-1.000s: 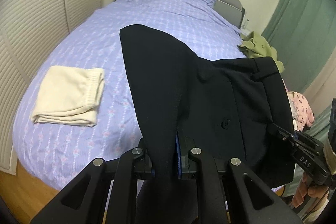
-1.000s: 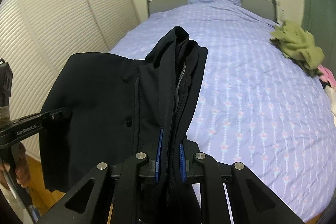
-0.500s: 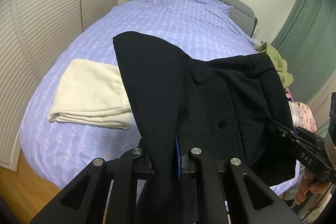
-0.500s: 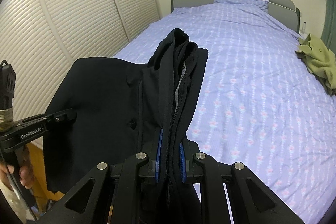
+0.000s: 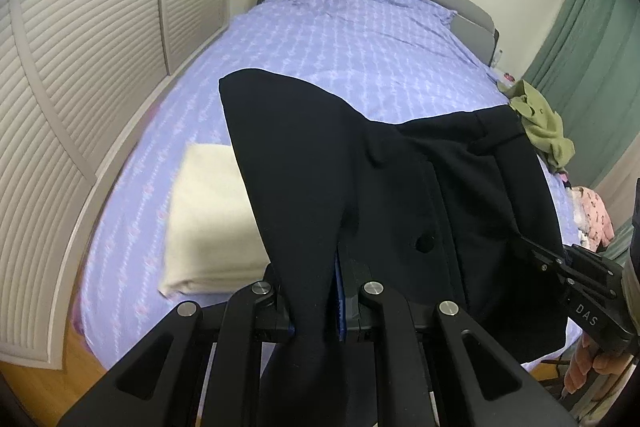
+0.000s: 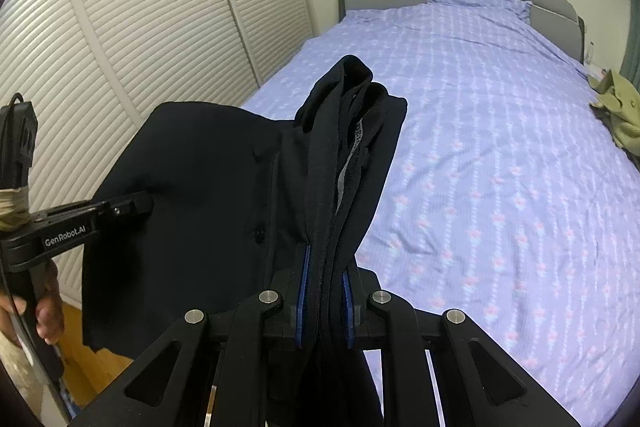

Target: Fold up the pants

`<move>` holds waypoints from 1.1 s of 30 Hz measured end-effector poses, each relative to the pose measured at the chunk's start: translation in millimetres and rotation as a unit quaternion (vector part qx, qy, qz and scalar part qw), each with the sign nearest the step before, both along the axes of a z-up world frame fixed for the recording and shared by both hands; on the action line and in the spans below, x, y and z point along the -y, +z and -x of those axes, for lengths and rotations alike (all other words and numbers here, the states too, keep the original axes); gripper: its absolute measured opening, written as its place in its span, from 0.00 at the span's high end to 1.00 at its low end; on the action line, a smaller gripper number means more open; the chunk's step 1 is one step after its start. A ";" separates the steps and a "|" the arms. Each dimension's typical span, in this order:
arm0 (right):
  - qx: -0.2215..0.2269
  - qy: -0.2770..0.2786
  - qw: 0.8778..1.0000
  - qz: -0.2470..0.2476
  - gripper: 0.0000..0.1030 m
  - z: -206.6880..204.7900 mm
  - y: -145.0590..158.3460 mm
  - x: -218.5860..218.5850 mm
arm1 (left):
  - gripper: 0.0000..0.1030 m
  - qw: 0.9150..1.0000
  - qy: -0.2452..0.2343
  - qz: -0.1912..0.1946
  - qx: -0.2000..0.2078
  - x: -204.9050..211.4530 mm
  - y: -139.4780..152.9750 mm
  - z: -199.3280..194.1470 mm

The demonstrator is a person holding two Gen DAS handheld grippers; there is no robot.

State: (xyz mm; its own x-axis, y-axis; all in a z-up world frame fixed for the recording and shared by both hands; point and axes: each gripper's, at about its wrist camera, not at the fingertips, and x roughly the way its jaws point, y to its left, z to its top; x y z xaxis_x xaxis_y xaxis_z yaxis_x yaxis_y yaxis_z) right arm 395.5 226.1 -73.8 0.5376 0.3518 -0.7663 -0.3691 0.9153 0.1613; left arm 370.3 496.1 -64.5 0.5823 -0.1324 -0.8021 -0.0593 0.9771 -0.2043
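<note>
Black pants [image 5: 360, 187] are held taut above a lilac bed [image 5: 320, 39], clamped by left gripper [image 5: 316, 311] and right gripper [image 6: 324, 303]; cream folded garment [image 5: 212, 215] at nine o'clock.

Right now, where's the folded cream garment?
In the left wrist view, the folded cream garment lies on the purple bedspread near the bed's foot, on the louvered-door side, partly hidden behind the held black pants.
</note>
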 end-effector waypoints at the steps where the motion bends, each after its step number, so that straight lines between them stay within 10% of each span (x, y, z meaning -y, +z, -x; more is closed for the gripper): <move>1: 0.001 0.002 1.000 0.000 0.86 -3.3 -2.2 -6.4 | 0.86 1.000 0.002 0.002 0.001 -7.7 -2.2 -2.7; 15: -0.040 0.032 0.998 0.025 0.86 -86.4 -54.8 -86.3 | 0.86 0.999 -0.009 0.013 -0.033 -111.6 -60.3 -96.6; 33: -0.153 -0.004 0.985 0.081 0.85 -141.8 -163.2 -70.6 | 0.81 0.985 -0.022 -0.012 -0.173 -127.3 -181.3 -175.9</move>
State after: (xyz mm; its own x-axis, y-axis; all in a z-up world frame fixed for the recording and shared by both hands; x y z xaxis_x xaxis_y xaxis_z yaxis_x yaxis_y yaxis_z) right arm 537.3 296.7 -237.0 0.2749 0.2090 -0.9385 -0.3182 0.9409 0.1163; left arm 546.2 623.4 -245.8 0.2687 -0.1299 -0.9544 -0.0784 0.9846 -0.1561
